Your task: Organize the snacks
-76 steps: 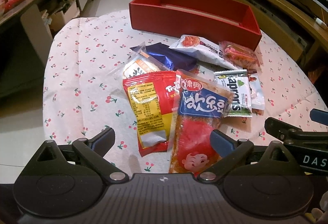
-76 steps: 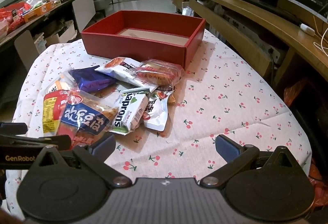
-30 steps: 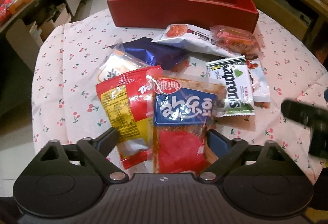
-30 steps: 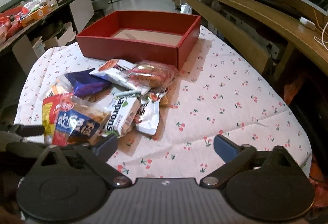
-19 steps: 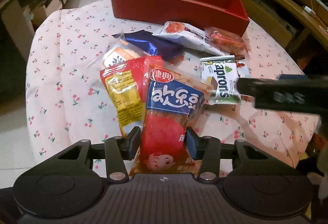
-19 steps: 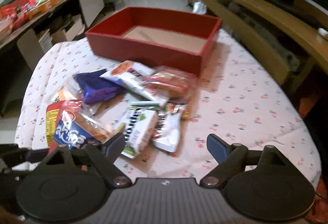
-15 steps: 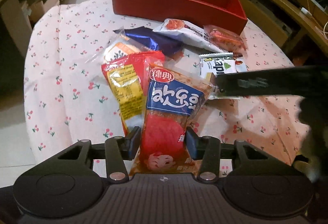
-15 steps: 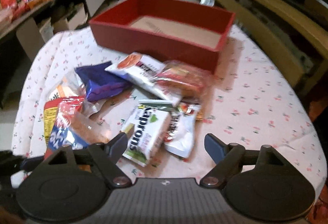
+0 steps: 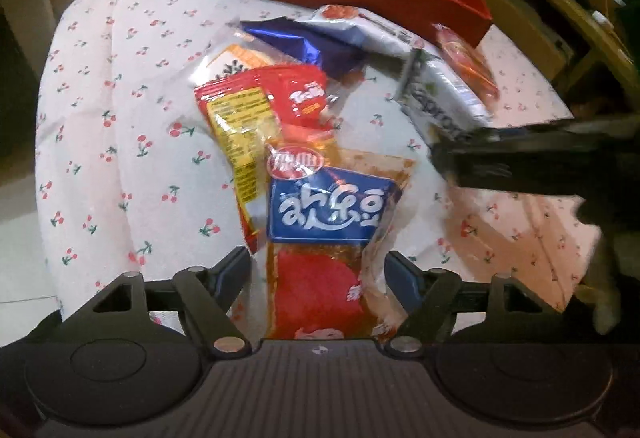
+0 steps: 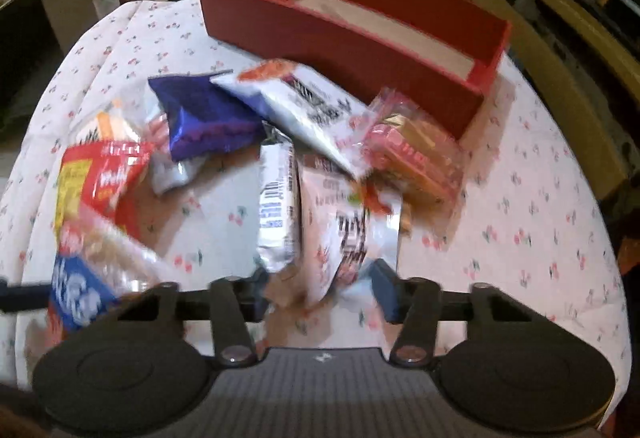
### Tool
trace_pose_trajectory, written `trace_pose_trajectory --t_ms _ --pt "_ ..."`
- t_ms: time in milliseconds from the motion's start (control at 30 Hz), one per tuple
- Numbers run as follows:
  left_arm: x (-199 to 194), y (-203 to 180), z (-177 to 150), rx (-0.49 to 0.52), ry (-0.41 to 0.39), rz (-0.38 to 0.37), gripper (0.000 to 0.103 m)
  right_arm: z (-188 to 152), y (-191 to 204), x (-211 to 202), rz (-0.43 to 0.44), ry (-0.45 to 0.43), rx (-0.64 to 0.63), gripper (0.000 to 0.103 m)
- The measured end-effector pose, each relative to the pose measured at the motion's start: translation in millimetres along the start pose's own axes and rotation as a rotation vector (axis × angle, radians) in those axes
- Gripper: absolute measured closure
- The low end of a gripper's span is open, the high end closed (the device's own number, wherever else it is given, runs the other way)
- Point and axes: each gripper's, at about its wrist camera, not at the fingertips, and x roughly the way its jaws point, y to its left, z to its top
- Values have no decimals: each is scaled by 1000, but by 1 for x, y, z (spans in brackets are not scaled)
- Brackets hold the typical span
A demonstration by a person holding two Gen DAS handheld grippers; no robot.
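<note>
My left gripper (image 9: 316, 270) spreads around the blue-label packet (image 9: 326, 222) while my right gripper (image 10: 320, 288) closes on 2 packets (image 10: 312, 213), bound for the red box (image 10: 360, 33) at 12 o'clock.

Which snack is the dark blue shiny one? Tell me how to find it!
Start at the big red box at the far side of the cherry tablecloth. Just in front of its left end lies the snack pile. The dark blue foil packet sits at the pile's back left: the only plain, shiny blue one, unprinted.
</note>
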Motion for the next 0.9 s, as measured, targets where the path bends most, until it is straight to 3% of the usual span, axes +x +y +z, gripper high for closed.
trace_pose_trajectory --t_ms 67,133,333,400,467,633,733,833,900 --pt "0 1 0 -11 -1 -7 28 -4 -8 -9 62 16 29 76" --pt "-1 2 0 -16 0 -11 28 -11 -16 -17 86 22 43 82" --pt "-2 3 0 -22 6 -20 25 -19 -18 -31 63 40 -11 83" --pt "-2 2 0 -22 10 -25 22 -14 -13 -33 58 39 -63 73" --pt "-1 3 1 -23 13 -30 20 -7 -6 -34 25 34 -108 44" --pt "0 9 1 -50 12 -30 19 13 10 -47 -18 -61 -226 41" --pt "0 5 1 -38 12 -25 18 20 30 -28 -41 -41 -324 41" --pt "1 1 1 -18 14 -18 20 20 30 -1 -27 41 -286 80" --pt "0 0 2 -10 12 -10 26 15 27 -8 6 25 -271 82"
